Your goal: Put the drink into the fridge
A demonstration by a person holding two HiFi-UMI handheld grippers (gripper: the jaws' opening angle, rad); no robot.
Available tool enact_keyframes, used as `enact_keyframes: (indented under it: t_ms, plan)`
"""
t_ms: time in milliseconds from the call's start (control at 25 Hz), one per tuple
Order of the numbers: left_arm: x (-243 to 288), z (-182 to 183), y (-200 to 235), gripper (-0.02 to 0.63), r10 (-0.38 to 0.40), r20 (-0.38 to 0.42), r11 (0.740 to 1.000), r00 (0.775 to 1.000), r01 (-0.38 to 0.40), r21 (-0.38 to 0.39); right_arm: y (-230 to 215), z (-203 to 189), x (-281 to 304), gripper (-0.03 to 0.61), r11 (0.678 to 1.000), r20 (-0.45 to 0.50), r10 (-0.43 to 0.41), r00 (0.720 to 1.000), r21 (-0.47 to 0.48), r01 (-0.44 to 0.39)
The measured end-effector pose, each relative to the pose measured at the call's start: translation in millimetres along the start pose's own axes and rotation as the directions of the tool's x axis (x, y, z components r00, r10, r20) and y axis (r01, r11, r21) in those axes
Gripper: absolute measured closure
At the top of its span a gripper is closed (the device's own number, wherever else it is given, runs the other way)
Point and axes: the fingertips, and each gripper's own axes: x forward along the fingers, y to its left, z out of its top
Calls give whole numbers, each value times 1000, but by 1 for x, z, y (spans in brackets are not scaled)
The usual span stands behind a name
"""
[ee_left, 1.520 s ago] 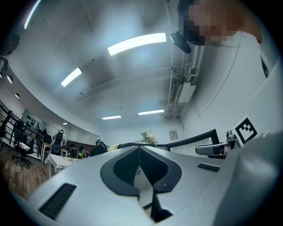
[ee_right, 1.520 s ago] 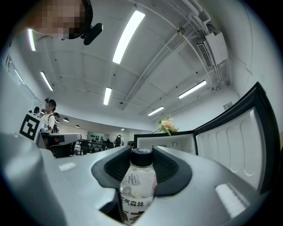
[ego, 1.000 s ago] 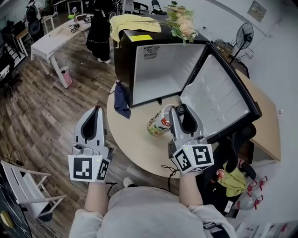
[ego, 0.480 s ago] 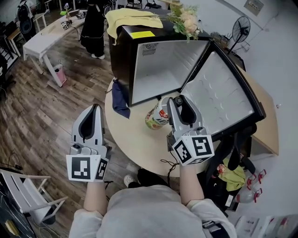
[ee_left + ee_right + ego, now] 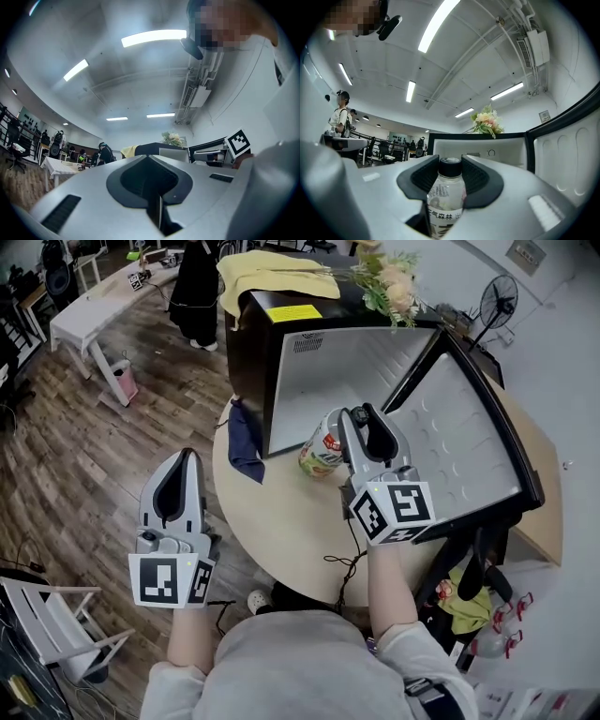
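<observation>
Since the last frame I am bringing the drink bottle [image 5: 322,448] forward off mid-table. My right gripper [image 5: 360,420] is staying clamped on its clear, labelled body below the black cap, now at the open mouth of the black fridge [image 5: 247,352]. Smooth white lining is lying just ahead, and the dimpled door [image 5: 459,437] is standing open to the right. My left gripper [image 5: 185,460], jaws together, is hanging well back to the left.
</observation>
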Motion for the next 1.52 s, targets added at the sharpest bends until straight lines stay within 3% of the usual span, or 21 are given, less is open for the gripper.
enact_keyframes:
  t_ms: [400, 840, 1520]
  plan:
    - [20, -13, 13, 604, 55, -32, 998, 998, -55, 10, -18, -20, 69, 419, 999, -24, 52, 998, 10, -51]
    - [40, -36, 30, 604, 96, -90, 995, 991, -96, 5, -29, -80, 121, 419, 997, -110, 77, 991, 14, -75]
    - [46, -49, 42, 604, 133, -125, 991, 983, -133, 13, -34, -133, 198, 420, 996, -174, 86, 981, 9, -86]
